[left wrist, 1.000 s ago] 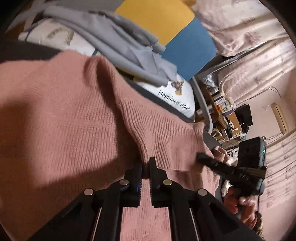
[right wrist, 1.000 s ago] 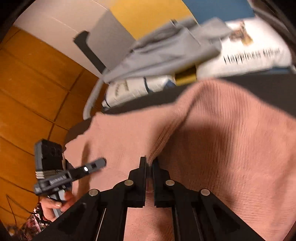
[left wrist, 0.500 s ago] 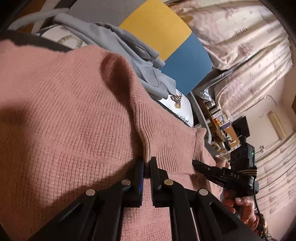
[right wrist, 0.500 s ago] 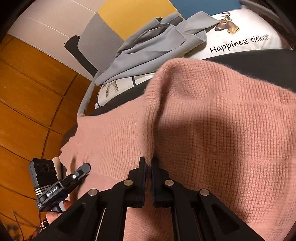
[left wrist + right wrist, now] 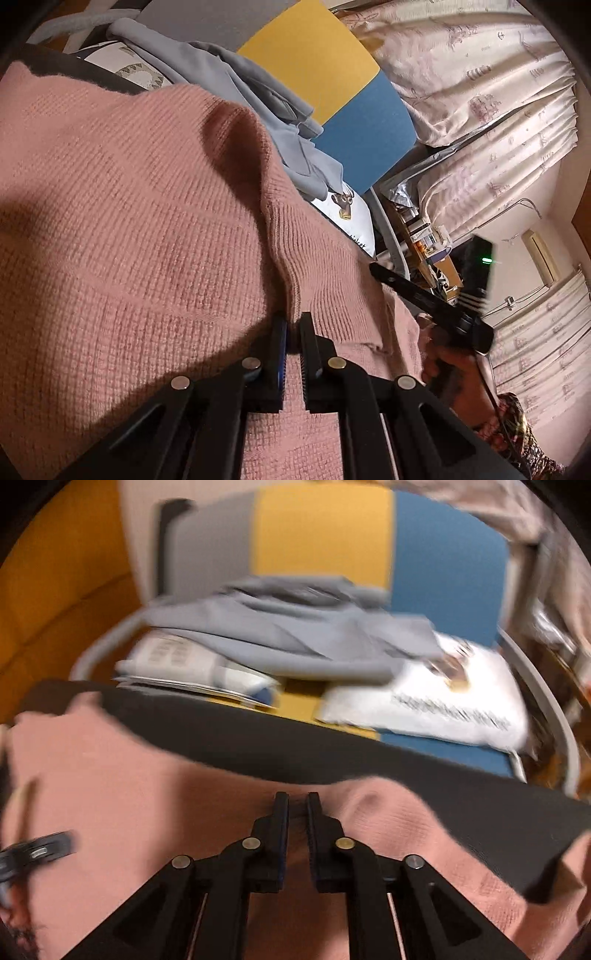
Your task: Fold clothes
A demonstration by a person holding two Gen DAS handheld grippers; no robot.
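Observation:
A pink knit sweater (image 5: 129,221) fills the left wrist view, raised in a ridge. My left gripper (image 5: 293,325) is shut on a fold of it. To its right a hand (image 5: 454,373) holds my right gripper (image 5: 373,269), whose tip is at the sweater's far edge. The right wrist view is blurred. There the sweater (image 5: 147,794) lies low on a black table (image 5: 332,749). My right gripper (image 5: 298,803) has a narrow gap between its fingers, with pink fabric in it near the sweater's edge. The left gripper (image 5: 55,845) shows at the far left.
Beyond the table, a grey garment (image 5: 277,638) lies over a white printed pillow (image 5: 443,701) on a seat with yellow and blue panels. Pale curtains (image 5: 480,92) hang at the right, with cluttered shelves below them.
The right gripper has swung down fast, so the sweater ridge in its view has dropped flat onto the table. Its finger gap looks slightly wider. The left gripper stays clamped and has tilted.

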